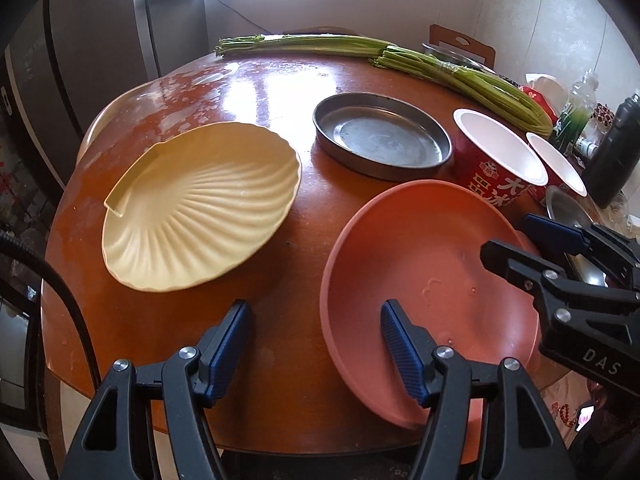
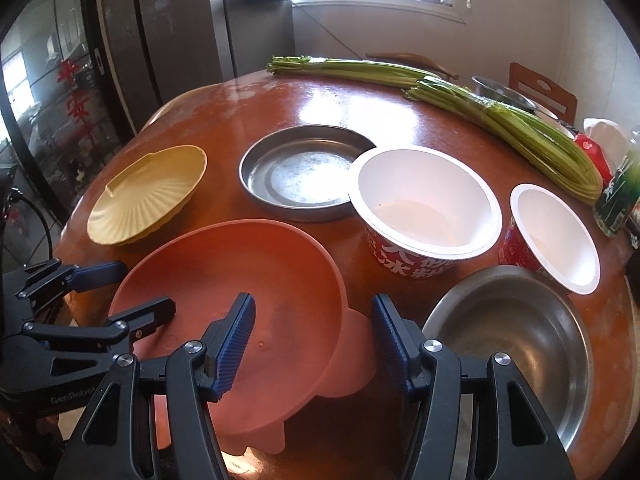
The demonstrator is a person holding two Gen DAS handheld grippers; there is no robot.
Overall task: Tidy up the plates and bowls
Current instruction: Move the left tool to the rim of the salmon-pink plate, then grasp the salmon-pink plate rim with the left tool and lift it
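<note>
A pink plastic plate (image 1: 424, 264) lies at the table's near edge; it also shows in the right wrist view (image 2: 256, 280). My left gripper (image 1: 314, 344) is open, its right finger over the plate's left rim. My right gripper (image 2: 314, 344) is open astride the plate's right rim and tab; it shows in the left wrist view (image 1: 516, 240). A cream shell-shaped plate (image 1: 200, 208) lies to the left. A round steel pan (image 1: 380, 136) sits behind. Two red paper bowls (image 2: 424, 208) (image 2: 556, 236) and a steel bowl (image 2: 516, 340) stand to the right.
The round brown table (image 1: 256, 92) carries bundles of celery (image 1: 460, 68) along its far side. Bottles (image 1: 576, 116) and clutter crowd the right edge. A grey fridge (image 1: 104, 40) stands at the back left. A chair back (image 2: 544, 92) stands beyond the table.
</note>
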